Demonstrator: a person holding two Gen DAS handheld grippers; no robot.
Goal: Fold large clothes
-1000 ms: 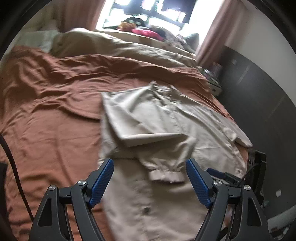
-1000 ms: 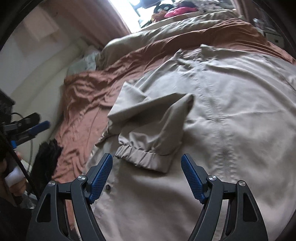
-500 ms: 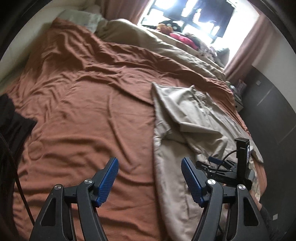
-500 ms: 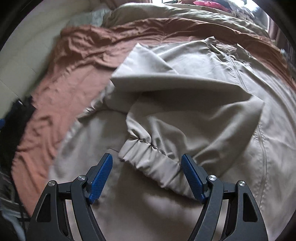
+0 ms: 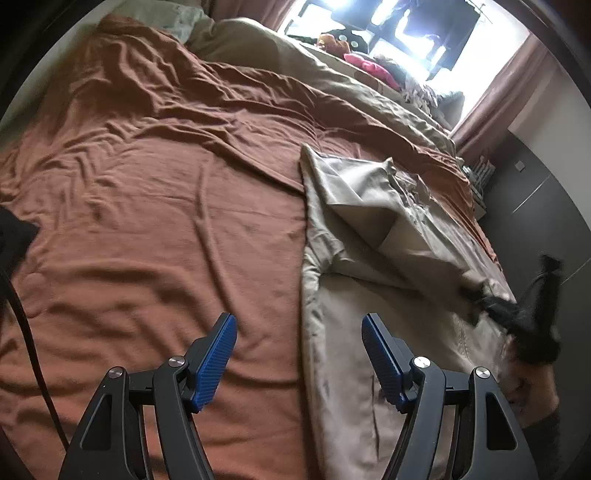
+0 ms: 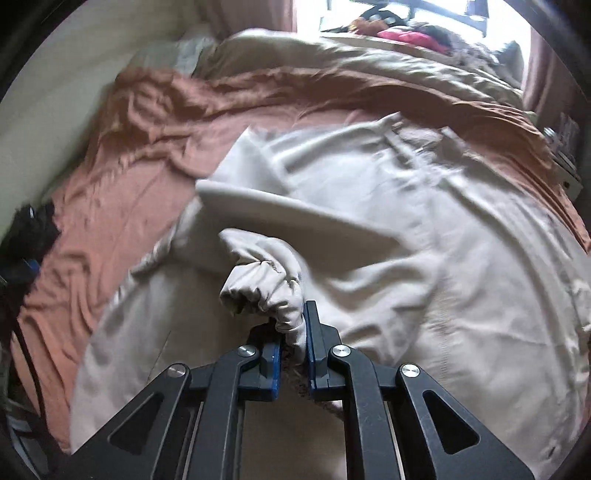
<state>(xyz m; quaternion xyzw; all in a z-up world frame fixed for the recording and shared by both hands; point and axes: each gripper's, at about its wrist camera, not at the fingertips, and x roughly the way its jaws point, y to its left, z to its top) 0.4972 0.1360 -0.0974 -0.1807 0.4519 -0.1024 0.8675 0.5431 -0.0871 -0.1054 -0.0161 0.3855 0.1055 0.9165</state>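
My right hand-held gripper [image 6: 293, 334] is closing, its blue pads pinching the gathered cuff [image 6: 264, 286] of the beige jacket [image 6: 424, 229], which bunches just above the fingertips at the frame's centre. My left hand-held gripper [image 5: 299, 356] stands wide open and holds nothing; the jacket's left edge lies on the rust-brown bed sheet [image 5: 147, 221], running up between its fingers toward the right.

A wide bed [image 5: 155, 236] carries everything, covered by a wrinkled rust-brown sheet [image 5: 147, 192]. On the sheet's right part lies a beige jacket [image 5: 369, 229], spread out, one sleeve folded across its body. Along the far edge of the bed, a bunched tan duvet [image 5: 332, 85] rests, with a pale pillow [image 5: 173, 18] at the far left corner.
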